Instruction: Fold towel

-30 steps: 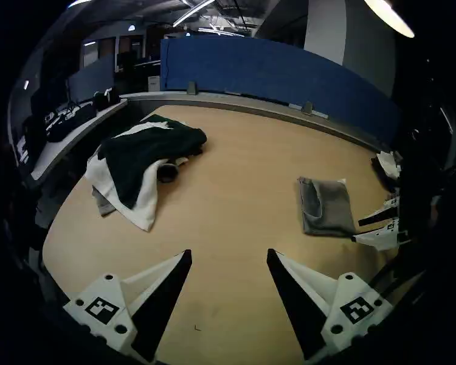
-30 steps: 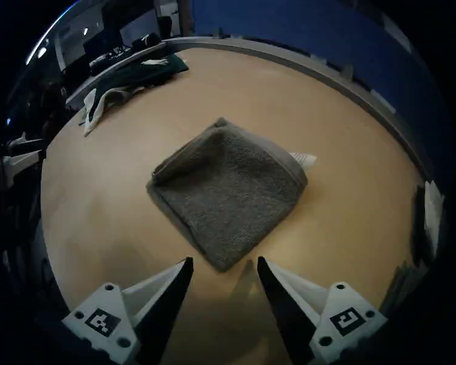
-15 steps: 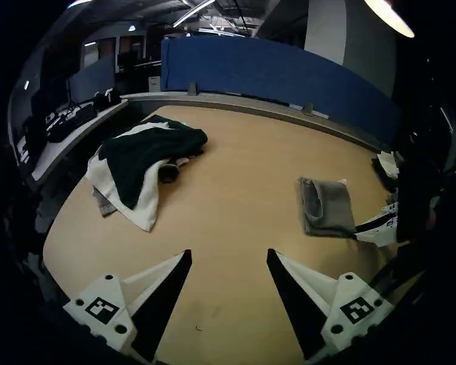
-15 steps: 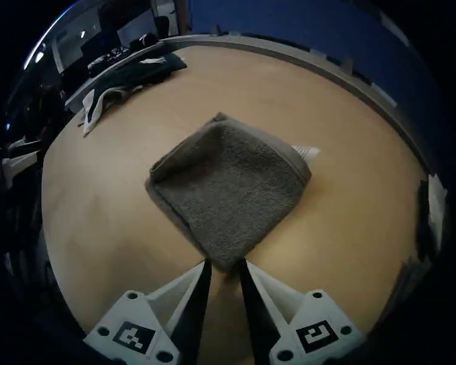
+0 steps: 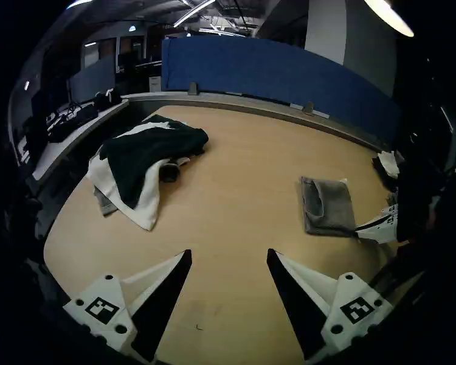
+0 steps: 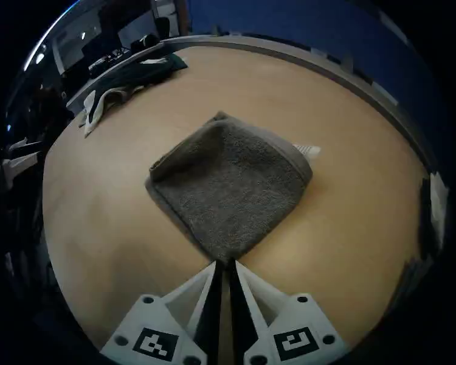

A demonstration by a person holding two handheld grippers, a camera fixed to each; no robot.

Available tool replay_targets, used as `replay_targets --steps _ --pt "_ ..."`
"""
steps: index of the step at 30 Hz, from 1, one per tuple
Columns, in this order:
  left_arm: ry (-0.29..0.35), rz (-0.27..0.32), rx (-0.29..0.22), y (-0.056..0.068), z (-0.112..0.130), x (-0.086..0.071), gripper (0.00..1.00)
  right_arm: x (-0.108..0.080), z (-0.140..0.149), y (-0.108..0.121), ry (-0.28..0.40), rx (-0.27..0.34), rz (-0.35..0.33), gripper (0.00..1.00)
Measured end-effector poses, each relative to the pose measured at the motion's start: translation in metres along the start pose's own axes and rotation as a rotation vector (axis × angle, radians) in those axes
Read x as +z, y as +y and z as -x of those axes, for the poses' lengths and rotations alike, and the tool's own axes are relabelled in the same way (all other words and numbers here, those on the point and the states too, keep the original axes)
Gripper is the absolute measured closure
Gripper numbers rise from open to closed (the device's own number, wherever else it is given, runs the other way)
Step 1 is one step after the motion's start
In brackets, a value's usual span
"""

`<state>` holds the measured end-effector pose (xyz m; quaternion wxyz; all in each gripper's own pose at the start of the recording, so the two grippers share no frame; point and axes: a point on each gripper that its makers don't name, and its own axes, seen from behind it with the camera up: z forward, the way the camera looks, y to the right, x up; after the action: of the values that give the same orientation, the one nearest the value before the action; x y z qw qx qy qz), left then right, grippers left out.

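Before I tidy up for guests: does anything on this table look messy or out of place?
Yes: the cloth heap lies crumpled near the edge of the table, unlike the neatly folded towel.

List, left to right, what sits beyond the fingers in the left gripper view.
pile of dark green and white cloths → folded grey towel → right gripper, at the towel's near right corner
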<state>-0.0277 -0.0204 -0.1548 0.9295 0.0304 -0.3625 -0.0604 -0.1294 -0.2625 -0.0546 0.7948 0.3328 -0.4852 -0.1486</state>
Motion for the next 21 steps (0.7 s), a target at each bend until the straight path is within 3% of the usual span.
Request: replay_targets --steps 11,21 --pt "0.003 0.000 0.002 0.001 -0.004 -0.001 0.08 -0.012 -0.013 -0.001 0.039 -0.030 0.001 0.95" --pt "0.019 0.003 0.003 0.001 -0.012 -0.003 0.08 -0.049 -0.063 0.002 0.136 -0.082 0.014 0.95"
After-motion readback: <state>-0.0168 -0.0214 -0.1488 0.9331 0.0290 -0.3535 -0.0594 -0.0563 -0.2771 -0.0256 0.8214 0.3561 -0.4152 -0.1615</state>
